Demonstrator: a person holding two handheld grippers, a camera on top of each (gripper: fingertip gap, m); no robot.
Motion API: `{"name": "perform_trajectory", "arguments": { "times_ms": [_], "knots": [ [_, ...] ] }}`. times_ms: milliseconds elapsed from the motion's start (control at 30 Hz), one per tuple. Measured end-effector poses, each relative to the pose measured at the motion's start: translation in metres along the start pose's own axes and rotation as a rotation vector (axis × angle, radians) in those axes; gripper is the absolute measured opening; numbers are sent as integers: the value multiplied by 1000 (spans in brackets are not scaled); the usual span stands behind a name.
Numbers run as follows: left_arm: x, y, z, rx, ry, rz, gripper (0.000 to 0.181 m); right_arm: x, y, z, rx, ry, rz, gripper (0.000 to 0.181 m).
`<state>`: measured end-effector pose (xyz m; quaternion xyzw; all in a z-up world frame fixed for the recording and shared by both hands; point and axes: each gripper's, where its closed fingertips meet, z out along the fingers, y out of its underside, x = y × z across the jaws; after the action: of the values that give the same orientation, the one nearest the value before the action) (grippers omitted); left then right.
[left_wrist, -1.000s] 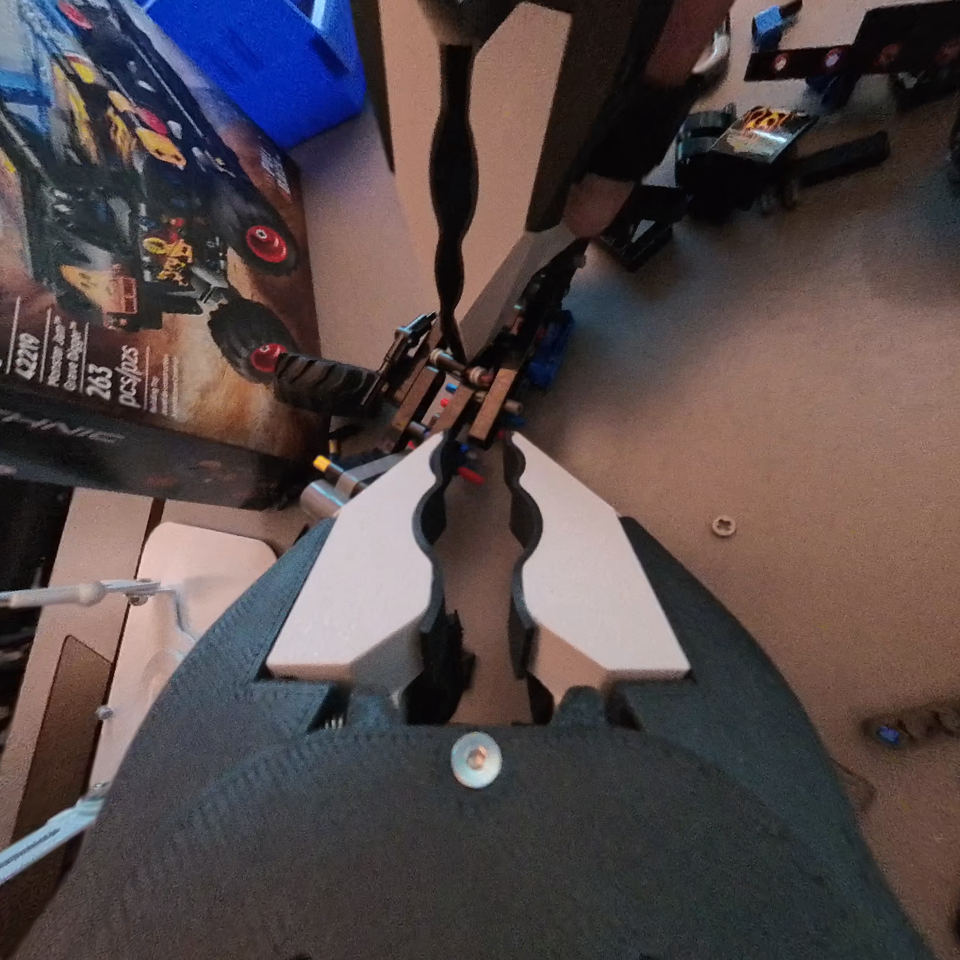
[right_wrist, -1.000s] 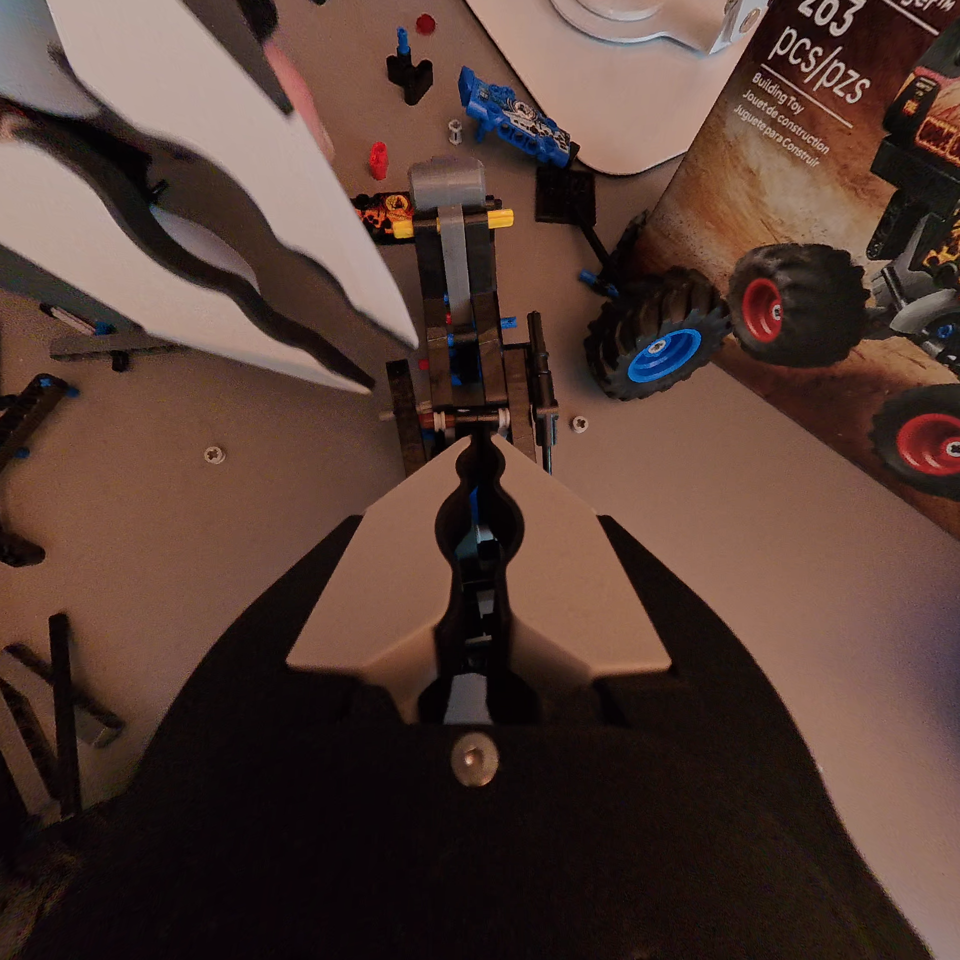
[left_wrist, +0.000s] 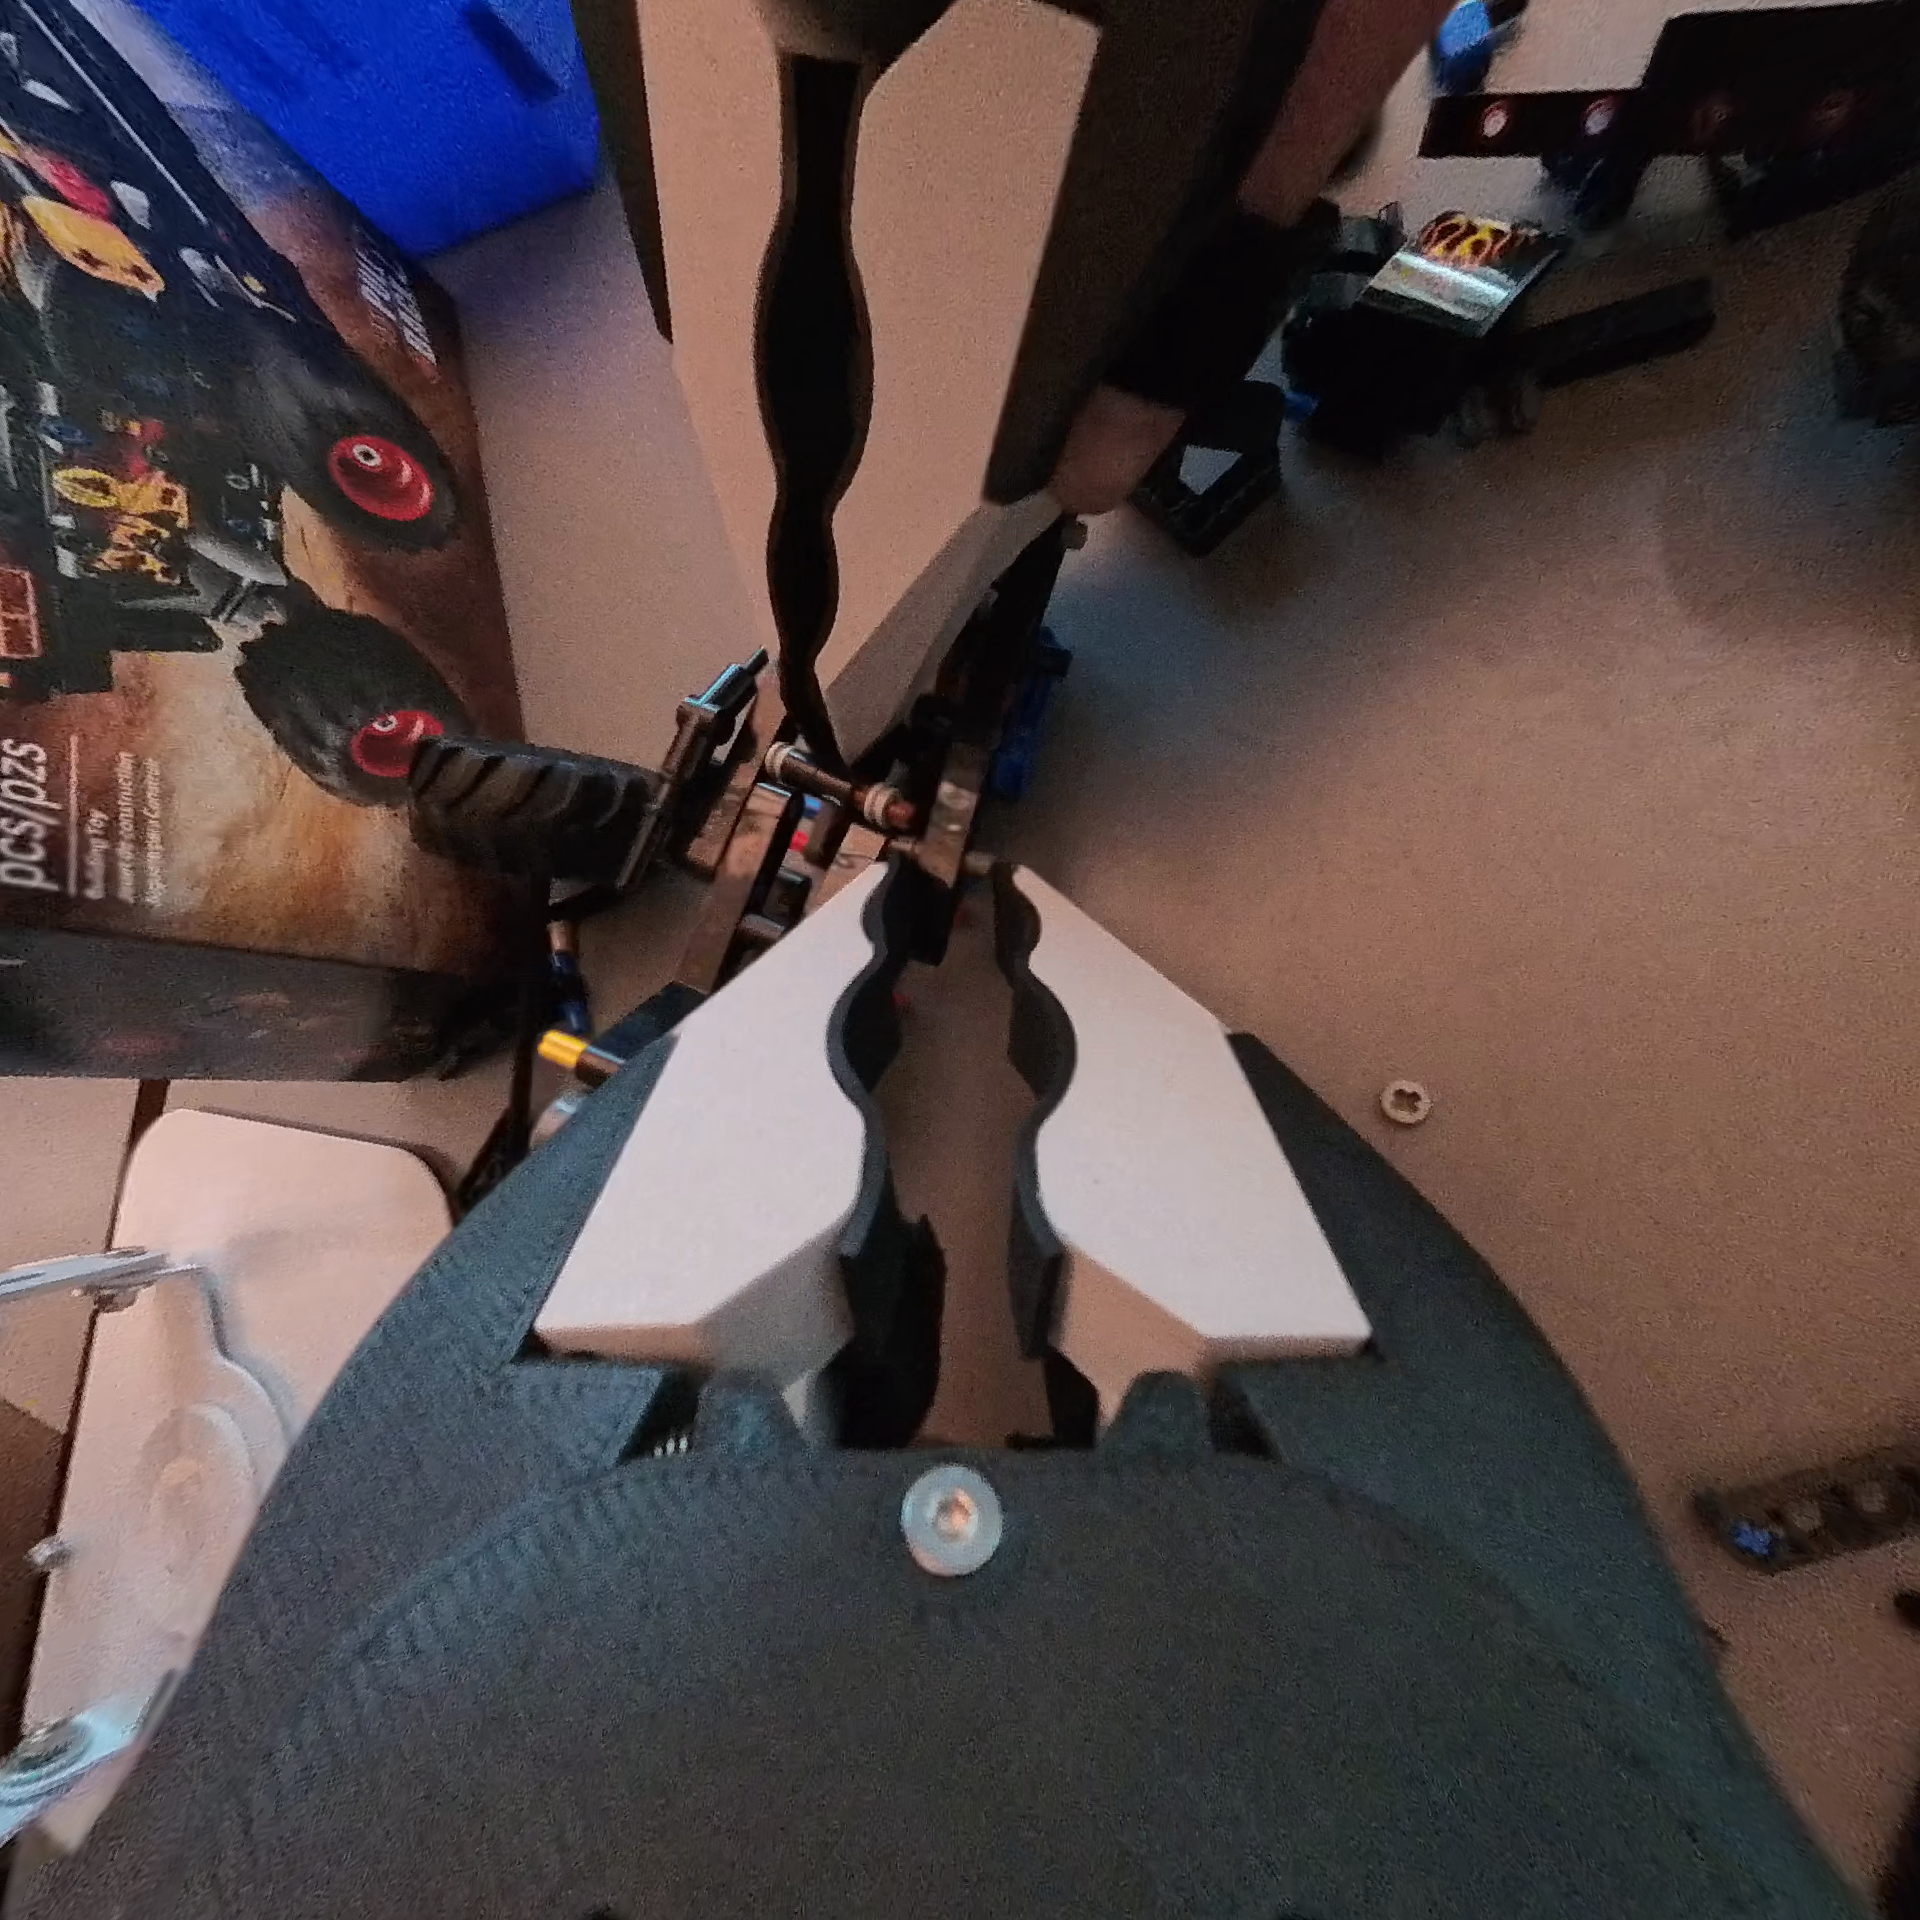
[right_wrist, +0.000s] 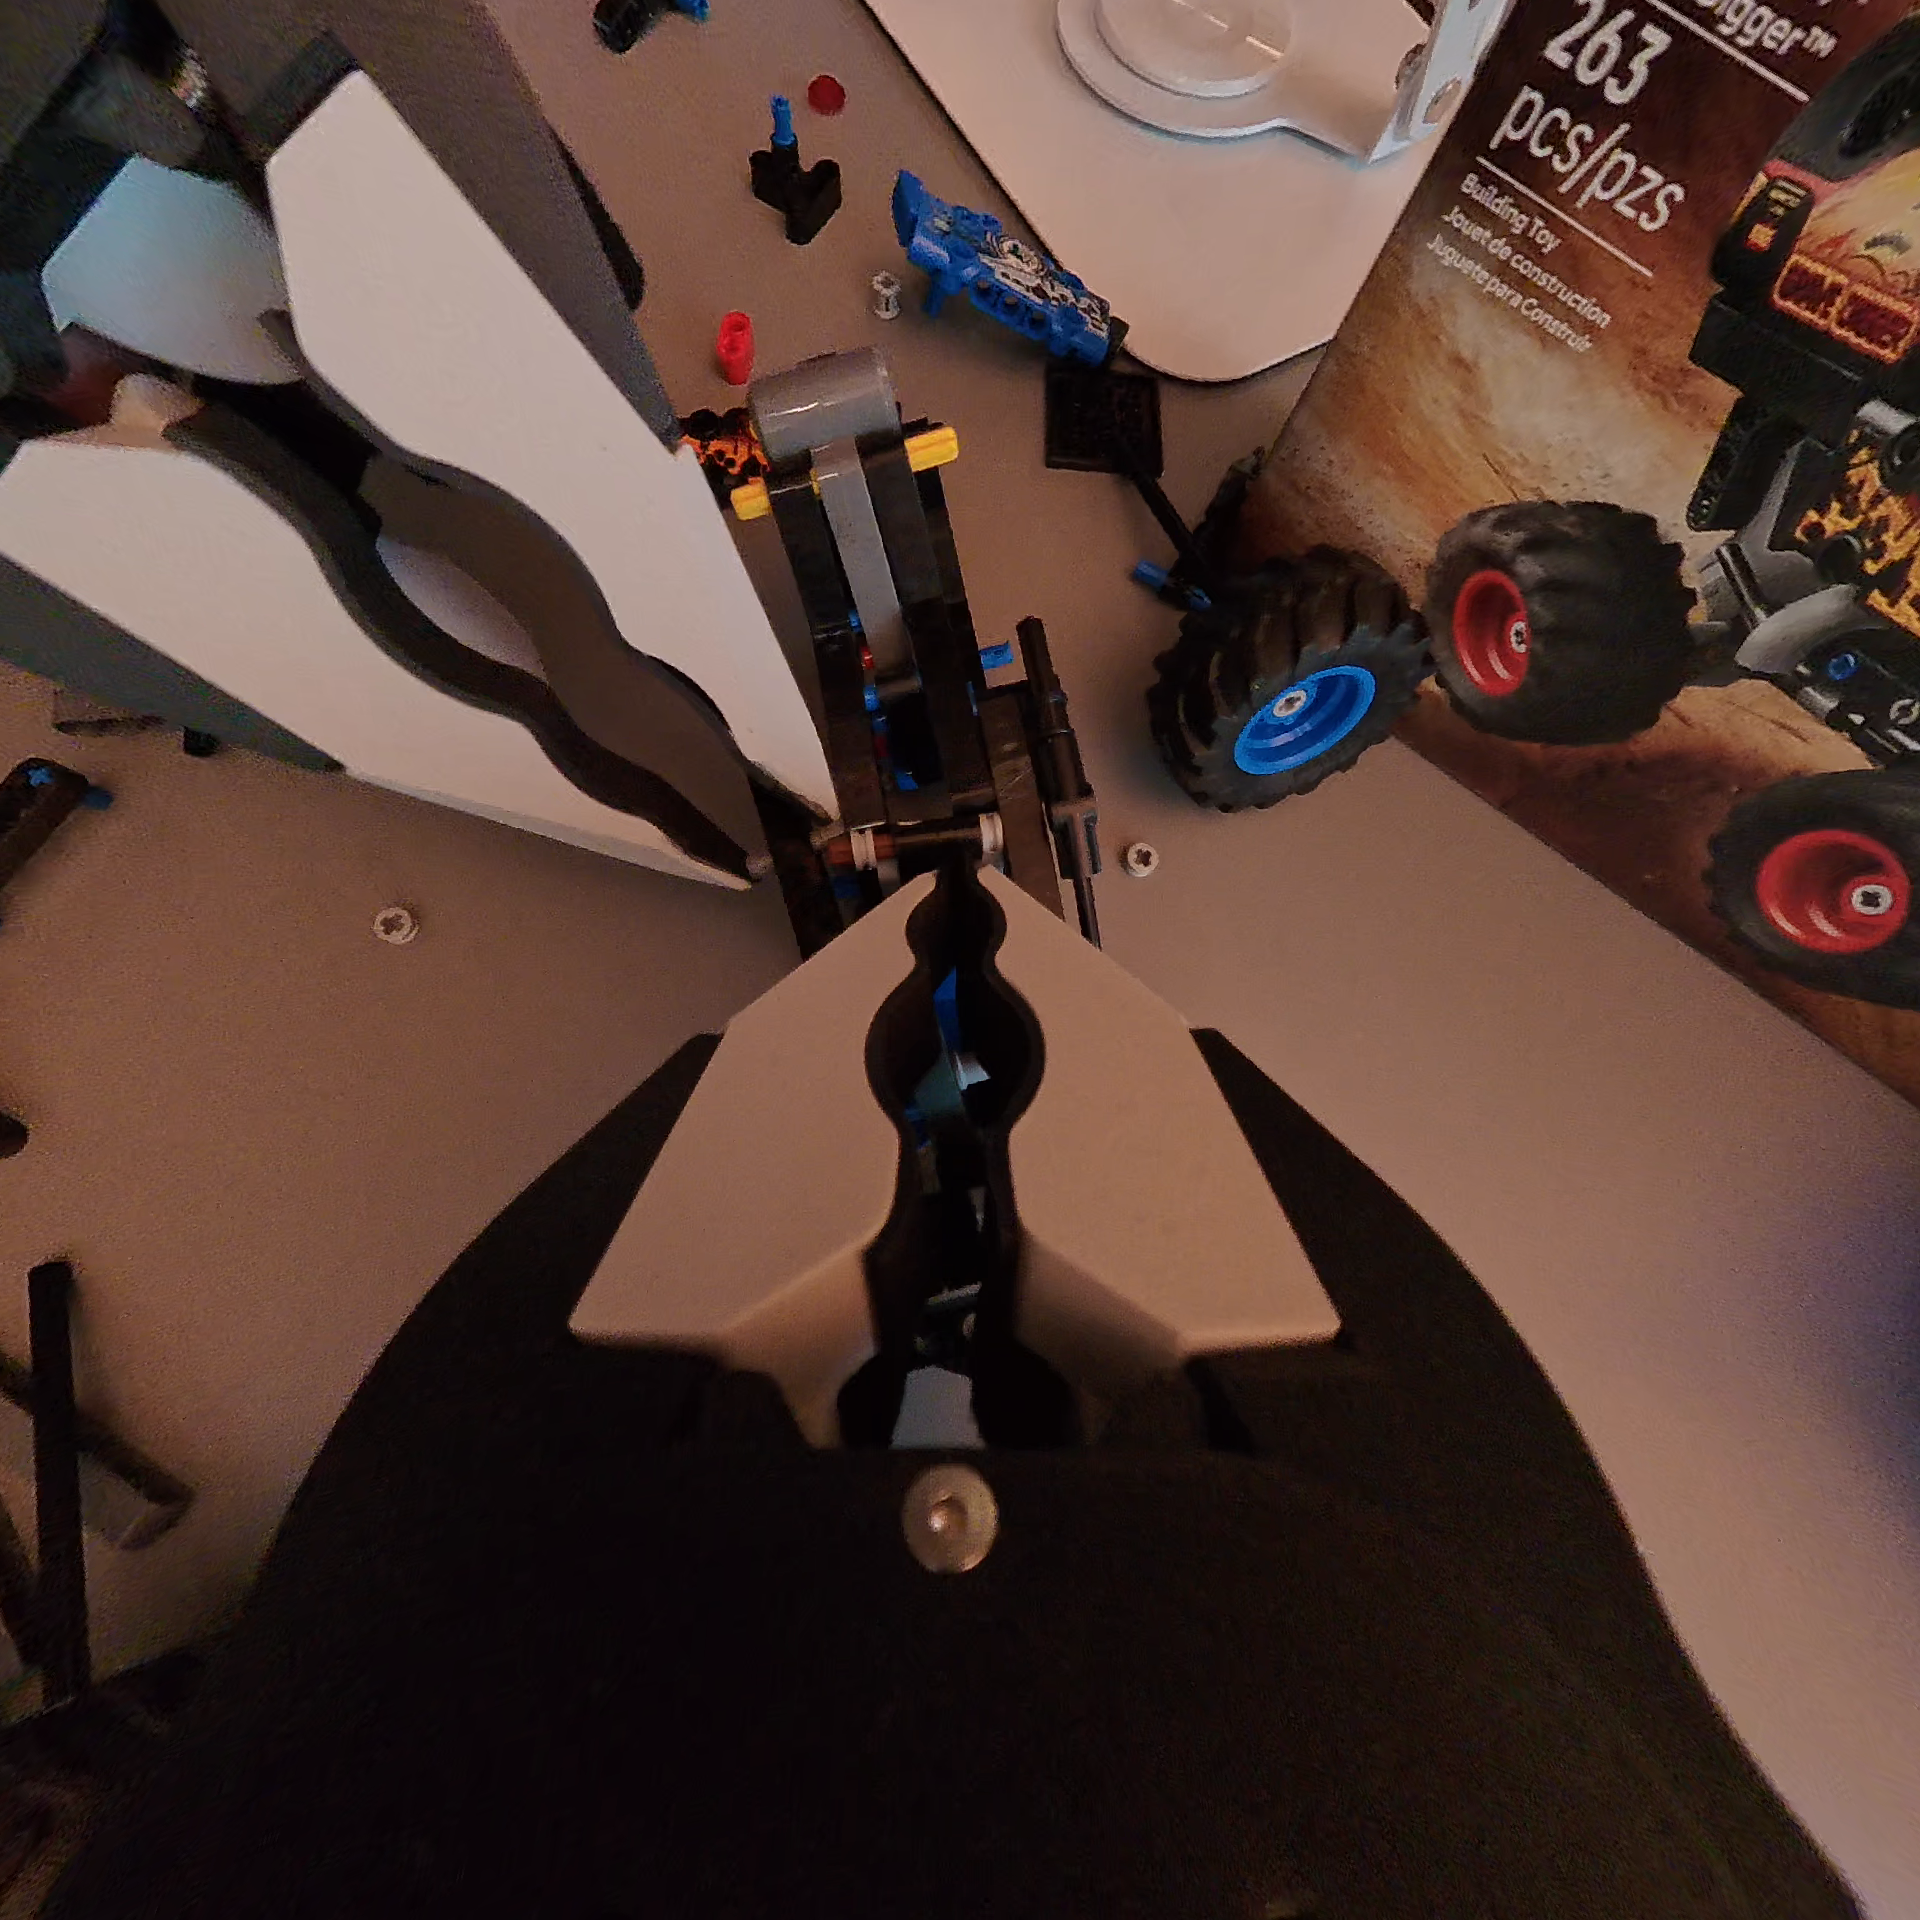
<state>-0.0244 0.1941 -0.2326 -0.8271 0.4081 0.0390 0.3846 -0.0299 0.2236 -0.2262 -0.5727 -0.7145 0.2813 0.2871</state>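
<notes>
My right gripper has its fingers pressed together on the near end of a black toy chassis, a build of black beams with a grey strip along its top, yellow pins at its far end and a thin axle across the end I hold. The chassis runs straight ahead of my right fingers, over the table.

My left gripper has its fingers parted, a clear gap between the black wavy pads. Its tips reach the same chassis from the opposite side; a black beam of the chassis lies just inside the left pad, but I cannot tell whether the pad touches it. In my right wrist view, those parted left fingers come in from the left of my tips, their ends right against the axle end.

Right of my right fingers lies a black tyre on a blue hub, leaning near the printed toy box that stands farther right. A small grey bush sits on the table just right of my right tips, another well to the left. Beyond the chassis are a red pin, a blue printed piece and a small black connector. Beyond my left fingers, loose black parts lie scattered, well apart from the chassis.
</notes>
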Motion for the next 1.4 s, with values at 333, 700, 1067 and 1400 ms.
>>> {"name": "perform_trajectory", "arguments": {
  "times_ms": [333,700,1067,1400],
  "knots": [
    [7,0,-2,36,-19,36,14,-1,0,0,15,8,-30,0],
    [40,-9,3,104,84,55,16,-3,1,7,17,34,-45,0],
    [10,-12,-32,190,53,-20,30,6,-29,-58,334,-79,110,0],
    [-13,-1,-18,111,-85,-23,49,76,1,-124,475,161,298,10]
  ]
}}
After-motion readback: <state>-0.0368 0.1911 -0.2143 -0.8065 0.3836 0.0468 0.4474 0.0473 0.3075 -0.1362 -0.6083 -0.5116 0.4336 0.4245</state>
